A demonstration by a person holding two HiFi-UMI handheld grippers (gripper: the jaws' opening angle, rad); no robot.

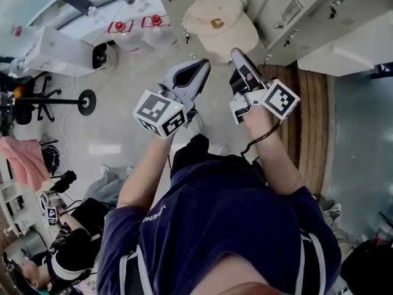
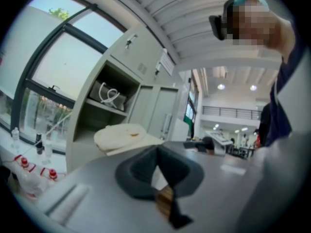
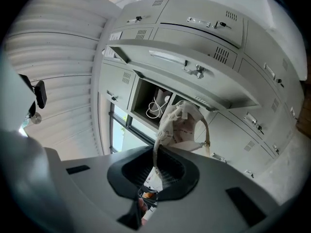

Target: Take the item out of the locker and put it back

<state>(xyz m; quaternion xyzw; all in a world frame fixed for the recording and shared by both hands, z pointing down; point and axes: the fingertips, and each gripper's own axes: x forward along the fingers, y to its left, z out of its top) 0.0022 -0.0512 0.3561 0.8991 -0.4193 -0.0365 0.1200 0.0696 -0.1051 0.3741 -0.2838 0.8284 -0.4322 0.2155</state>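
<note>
A beige cap (image 1: 221, 24) hangs in front of the grey lockers (image 1: 295, 11). My right gripper (image 1: 236, 54) is shut on the cap's (image 3: 187, 127) lower edge, and the fabric runs down between the two pads. Behind the cap an open locker compartment (image 3: 151, 100) holds a coiled white cable (image 3: 158, 106). My left gripper (image 1: 201, 65) sits just left of the right one, a little short of the cap (image 2: 121, 136). Its pads meet in a thin line with nothing between them. In the left gripper view the open compartment (image 2: 104, 103) stands beyond the cap.
Clear bottles with red caps (image 1: 138, 28) stand on the floor by the window. A chair base (image 1: 83, 102) and a pink cloth (image 1: 24, 158) lie at the left. A person sits at the bottom left (image 1: 73, 238). A wooden strip (image 1: 310, 115) runs along the lockers' foot.
</note>
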